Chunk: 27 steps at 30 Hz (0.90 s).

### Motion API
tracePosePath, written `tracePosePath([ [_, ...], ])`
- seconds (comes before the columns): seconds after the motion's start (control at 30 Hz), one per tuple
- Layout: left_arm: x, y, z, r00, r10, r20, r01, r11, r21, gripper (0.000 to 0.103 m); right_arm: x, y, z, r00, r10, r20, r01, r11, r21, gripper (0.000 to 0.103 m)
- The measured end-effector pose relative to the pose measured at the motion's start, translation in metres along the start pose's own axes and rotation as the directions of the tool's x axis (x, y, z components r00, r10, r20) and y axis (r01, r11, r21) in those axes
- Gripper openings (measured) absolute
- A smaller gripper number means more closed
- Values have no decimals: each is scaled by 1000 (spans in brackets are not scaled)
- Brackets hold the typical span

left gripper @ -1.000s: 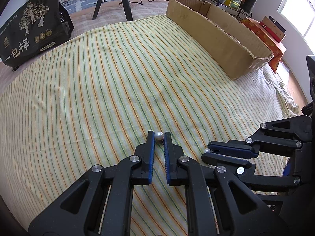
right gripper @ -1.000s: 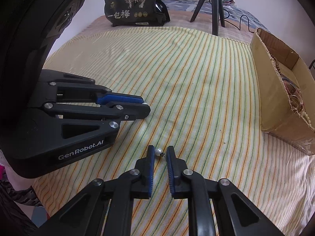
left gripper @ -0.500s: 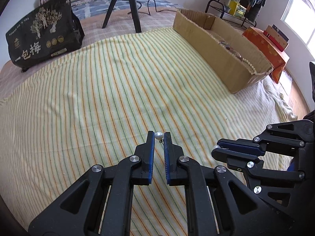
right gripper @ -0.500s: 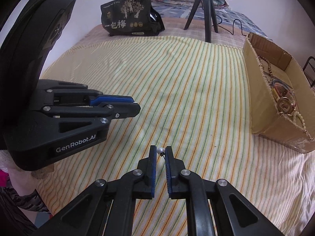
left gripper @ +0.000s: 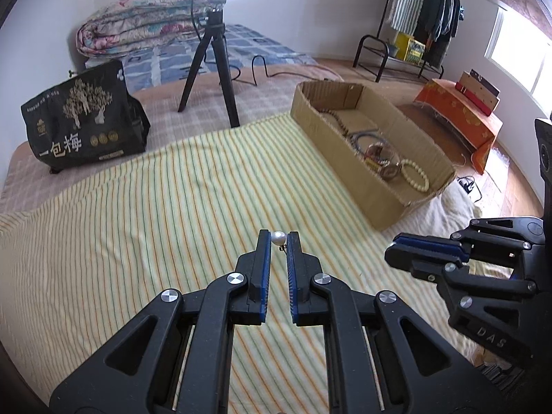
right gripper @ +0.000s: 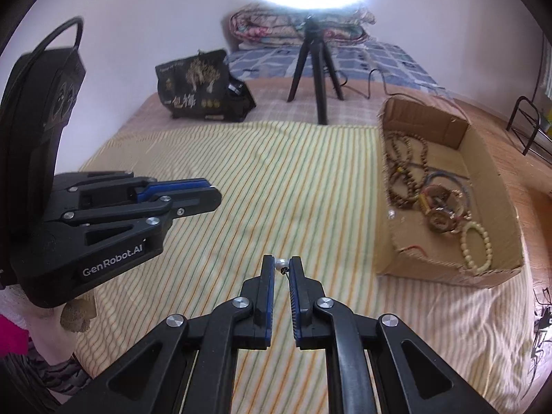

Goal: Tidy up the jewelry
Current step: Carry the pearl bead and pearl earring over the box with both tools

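My left gripper [left gripper: 278,238] is shut on a pearl earring [left gripper: 278,238], held well above the striped cloth [left gripper: 155,214]. My right gripper [right gripper: 282,263] is shut on a second pearl earring [right gripper: 281,263], also in the air. Each gripper shows from the side in the other's view: the right gripper [left gripper: 391,253] on the right, the left gripper [right gripper: 217,197] on the left. The cardboard box [left gripper: 390,203] lies ahead to the right and holds bead bracelets [right gripper: 477,246], strings of wooden beads [right gripper: 402,169] and other jewelry.
A black printed bag [left gripper: 81,127] stands at the far left of the bed. A ring-light tripod [left gripper: 210,72] stands behind the cloth, with a folded quilt [left gripper: 138,31] beyond it. An orange-covered stand [left gripper: 459,117] and a clothes rack [left gripper: 407,41] are on the floor to the right.
Both grippers have risen from the cloth with their pearl earrings and tilted up, so the box's inside and the room beyond now show.
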State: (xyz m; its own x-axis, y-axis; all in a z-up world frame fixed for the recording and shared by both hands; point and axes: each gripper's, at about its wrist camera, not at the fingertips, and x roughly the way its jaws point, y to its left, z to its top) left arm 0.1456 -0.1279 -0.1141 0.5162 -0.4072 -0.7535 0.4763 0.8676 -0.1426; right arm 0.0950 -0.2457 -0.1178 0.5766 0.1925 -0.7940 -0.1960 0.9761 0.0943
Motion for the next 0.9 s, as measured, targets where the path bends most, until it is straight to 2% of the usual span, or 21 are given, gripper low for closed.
tracePosePath([
  [0.4,-12,-29,33,995,-43,86,43,999,7,7,-38,-58,28,992,-66,112,51,990,128,6],
  [0.9,4,-74,52,989,-90,116,87,996,38,7,-56,-113,63,974,-137,181,97,972,213,6],
])
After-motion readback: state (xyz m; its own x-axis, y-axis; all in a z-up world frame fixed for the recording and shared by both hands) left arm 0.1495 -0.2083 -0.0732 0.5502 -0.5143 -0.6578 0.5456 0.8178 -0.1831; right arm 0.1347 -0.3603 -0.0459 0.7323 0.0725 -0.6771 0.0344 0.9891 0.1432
